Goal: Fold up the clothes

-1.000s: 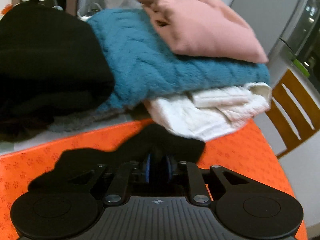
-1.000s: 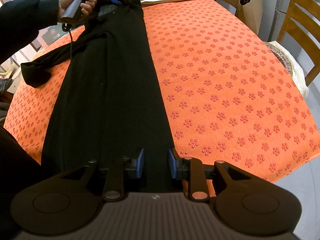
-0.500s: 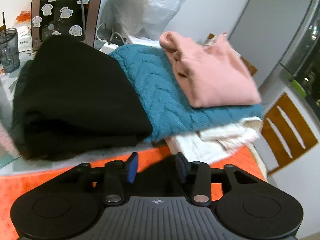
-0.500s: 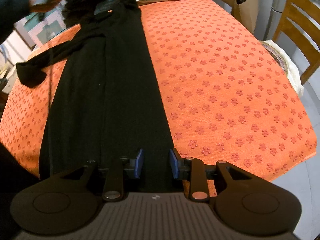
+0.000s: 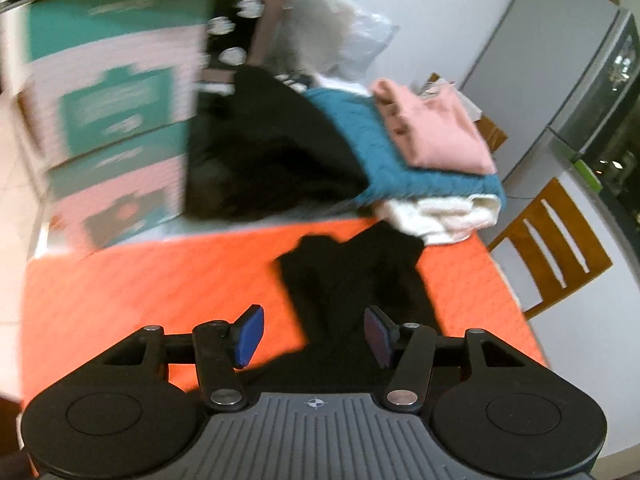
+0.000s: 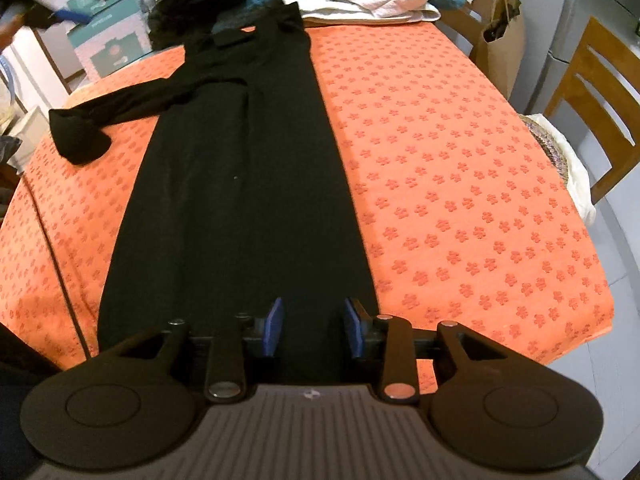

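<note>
One long black knit garment (image 6: 240,184) lies flat and folded lengthwise on my tabletop, over an orange cloth printed with small red flowers (image 6: 460,168). It runs from the near edge to the far edge, and one limp sleeve trails toward the left edge, ending in a bunched cuff. At the far edge I see a stack of folded clothes: a chunky teal cable-knit sweater (image 5: 384,148), a soft pink sweater (image 5: 436,128) on top of it, a white textured piece (image 5: 444,216) beneath, and a black folded heap (image 5: 272,152) beside them.

On my right gripper (image 6: 314,334) the blue-padded fingers (image 6: 274,332) stand moderately apart and have just been opening a little. The garment's near hem lies under the gap between them, and neither pad presses on it.

On my left gripper (image 5: 314,336) the fingers (image 5: 250,334) are wider apart, having just been opening, and hold nothing. They hang above the garment's far end, which lies rumpled below the right-hand pad; that view is motion-blurred.
</note>
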